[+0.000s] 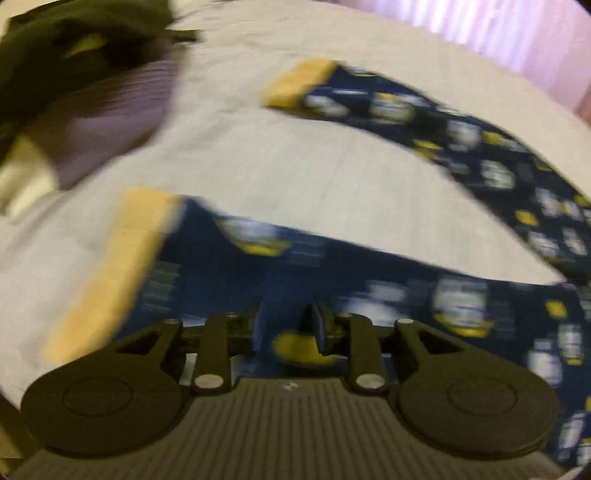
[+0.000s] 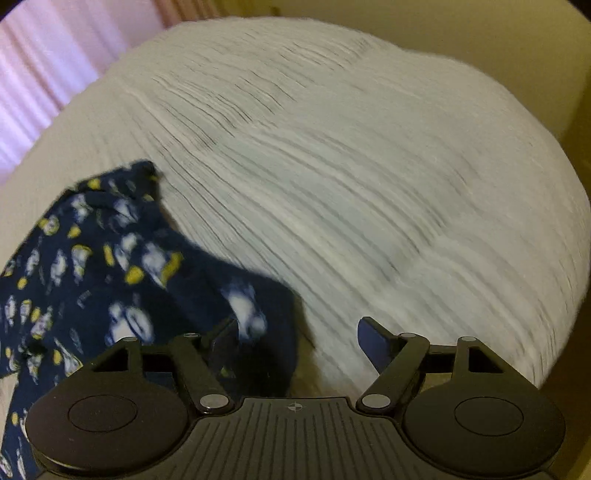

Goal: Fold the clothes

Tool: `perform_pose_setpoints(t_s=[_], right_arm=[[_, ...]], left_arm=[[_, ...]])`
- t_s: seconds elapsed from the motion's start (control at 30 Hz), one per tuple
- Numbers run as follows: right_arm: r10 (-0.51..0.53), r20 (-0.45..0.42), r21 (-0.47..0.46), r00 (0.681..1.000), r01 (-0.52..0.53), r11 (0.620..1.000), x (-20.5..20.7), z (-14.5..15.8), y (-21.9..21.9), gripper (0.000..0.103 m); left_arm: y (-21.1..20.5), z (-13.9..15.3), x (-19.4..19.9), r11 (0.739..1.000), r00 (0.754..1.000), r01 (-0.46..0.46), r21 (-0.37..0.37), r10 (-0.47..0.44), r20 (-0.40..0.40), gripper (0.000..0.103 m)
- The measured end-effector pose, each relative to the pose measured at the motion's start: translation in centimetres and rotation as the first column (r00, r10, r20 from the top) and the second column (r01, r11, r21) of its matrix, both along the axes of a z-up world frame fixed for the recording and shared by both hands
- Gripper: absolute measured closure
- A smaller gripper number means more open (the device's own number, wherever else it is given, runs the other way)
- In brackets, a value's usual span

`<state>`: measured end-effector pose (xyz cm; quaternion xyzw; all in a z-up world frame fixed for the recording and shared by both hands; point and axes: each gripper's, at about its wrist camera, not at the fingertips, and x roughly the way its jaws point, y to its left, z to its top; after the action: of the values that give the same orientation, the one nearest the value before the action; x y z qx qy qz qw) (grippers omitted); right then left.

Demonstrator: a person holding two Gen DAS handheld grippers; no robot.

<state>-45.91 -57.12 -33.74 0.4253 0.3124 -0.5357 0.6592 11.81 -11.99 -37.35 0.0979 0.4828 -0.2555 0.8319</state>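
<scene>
Navy pyjama trousers (image 1: 258, 273) with a white and yellow print lie spread on a white bed sheet (image 1: 258, 155). Both legs end in yellow cuffs, the near cuff (image 1: 110, 273) at the left and the far cuff (image 1: 299, 83) higher up. My left gripper (image 1: 286, 323) hovers over the near leg, its jaws a narrow gap apart with nothing pinched between them. In the right wrist view the bunched waist end of the trousers (image 2: 92, 277) lies at the left. My right gripper (image 2: 297, 339) stands wide open, and the cloth's edge lies under its left finger (image 2: 221, 343).
A heap of dark green and purple clothes (image 1: 92, 92) lies at the sheet's upper left. A pink curtain (image 1: 498, 26) hangs behind the bed. The white sheet (image 2: 332, 184) stretches right to the bed's edge, with a yellowish wall (image 2: 517, 37) beyond. Both views are blurred.
</scene>
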Motion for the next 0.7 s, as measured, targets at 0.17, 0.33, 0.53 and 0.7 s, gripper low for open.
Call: perform_pose_setpoints(t_s=[0.17, 0.33, 0.53, 0.7], right_arm=[[0.142, 0.111, -0.009, 0.984, -0.141, 0.99, 0.6, -0.1, -5.5, 0.047], [0.295, 0.309, 0.055, 0.904, -0.326, 0.944, 2.6, -3.6, -14.2, 0.047], [0.412, 0.443, 0.065, 0.797, -0.486, 0.871, 7.6, -6.4, -24.3, 0.047], [0.682, 0.29, -0.055, 0.671, -0.7, 0.712, 12.4, -8.0, -27.6, 0.047]], left_arm=[[-8.0, -0.9, -6.0, 0.996, 0.993, 0.052, -0.077, -0.059, -0.103, 0.081], [-16.4, -0.5, -13.0, 0.991, 0.989, 0.085, -0.099, -0.095, -0.111, 0.081], [-24.6, -0.3, -18.8, 0.991, 0.992, 0.055, -0.12, -0.068, -0.106, 0.081], [-28.4, 0.4, -19.9, 0.993, 0.996, 0.046, -0.112, -0.054, -0.077, 0.08]])
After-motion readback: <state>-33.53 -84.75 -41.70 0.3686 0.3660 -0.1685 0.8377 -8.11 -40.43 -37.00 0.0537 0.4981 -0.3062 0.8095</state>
